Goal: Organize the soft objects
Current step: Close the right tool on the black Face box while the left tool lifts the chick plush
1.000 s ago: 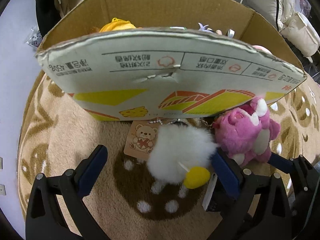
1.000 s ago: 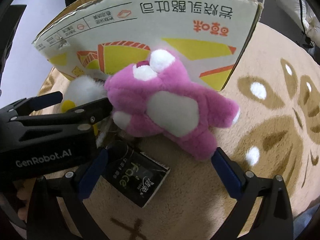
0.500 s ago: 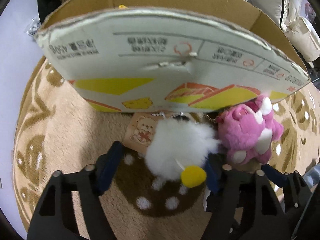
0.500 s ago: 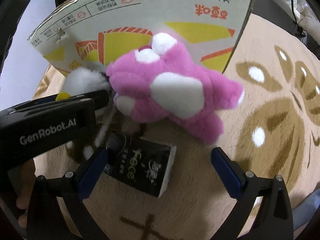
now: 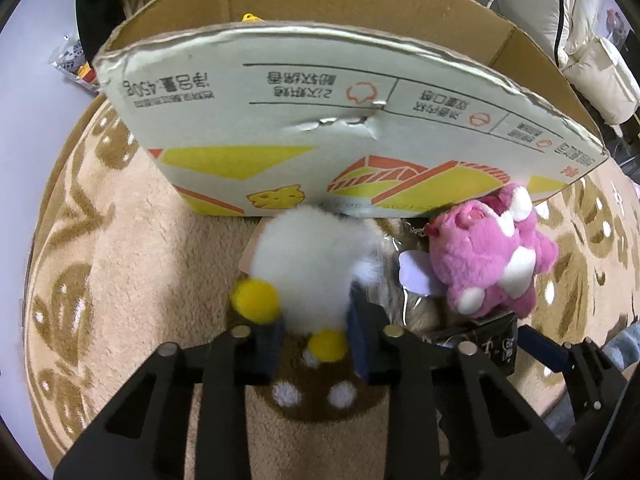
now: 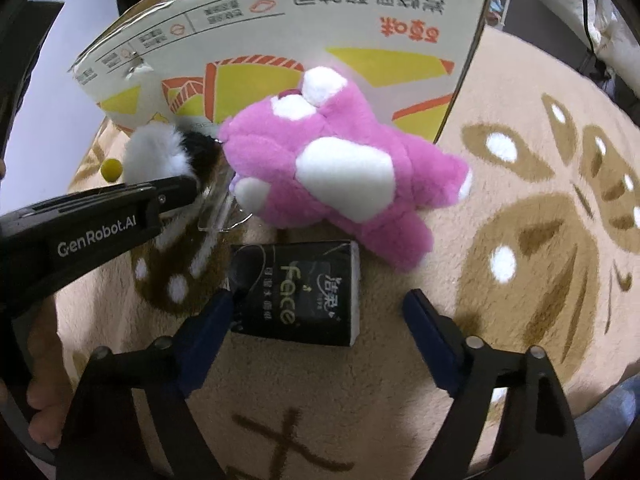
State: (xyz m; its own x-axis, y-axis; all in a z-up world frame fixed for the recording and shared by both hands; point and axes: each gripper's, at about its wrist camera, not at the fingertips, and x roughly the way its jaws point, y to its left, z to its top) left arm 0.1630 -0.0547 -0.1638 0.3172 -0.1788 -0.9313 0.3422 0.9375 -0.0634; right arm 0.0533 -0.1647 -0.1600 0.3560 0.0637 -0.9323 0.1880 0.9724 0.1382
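Left wrist view first: the left hand-held gripper [image 5: 314, 338] has just been closing and its blue pads now pinch the lower end of the white fluffy toy [image 5: 310, 264], which sits on the beige rug [image 5: 120, 280] right in front of the cardboard box [image 5: 320, 112]. Two yellow pompoms [image 5: 256, 300] stick out of the white fluff, one beside the left pad and one between the pads. The pink plush bear [image 5: 494, 258] lies just to the right, touching the box flap, with some clear plastic wrap between the two toys. Only this view looks into the box, and a scrap of something yellow peeks over the flap; the rest inside is hidden. The tissue pack [image 5: 490, 344] is mostly cut off here behind the gripper arm. Right wrist view: the right hand-held gripper [image 6: 322, 314] is spread wide and holding nothing, though its jaws have just been narrowing a bit, and the black tissue pack [image 6: 298, 292] lies between them with the left pad at its edge. The bear [image 6: 336, 168] shows fully here, belly up, beyond the pack. The white toy [image 6: 154, 154] is half hidden behind the left hand-held gripper.
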